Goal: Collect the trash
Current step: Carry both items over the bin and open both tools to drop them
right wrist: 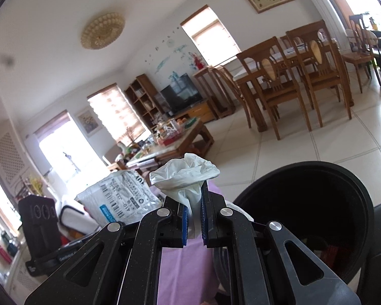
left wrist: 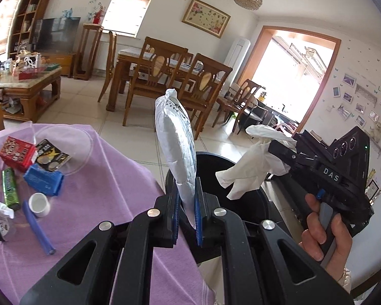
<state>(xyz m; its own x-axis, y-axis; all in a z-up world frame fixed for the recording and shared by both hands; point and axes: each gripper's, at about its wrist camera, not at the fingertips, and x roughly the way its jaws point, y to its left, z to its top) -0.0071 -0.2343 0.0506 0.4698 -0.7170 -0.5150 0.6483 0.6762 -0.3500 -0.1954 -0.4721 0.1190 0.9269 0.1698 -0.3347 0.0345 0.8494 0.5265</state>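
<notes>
where lettering can be read, we find "das" on the body of the right gripper (left wrist: 279,150) and a barcode label with "410" on the white mailer bag (left wrist: 176,150). our left gripper (left wrist: 186,218) is clenched on that bag's lower end, so it stands upright between the blue pads. the right one pinches a crumpled white glove (right wrist: 188,175) that bulges above its tips. both hang at the black bin (right wrist: 343,178), right of the purple cloth (left wrist: 101,178). only the left view shows the red box (left wrist: 16,153) and green packet (left wrist: 10,189); only the right view looks into the bin.
</notes>
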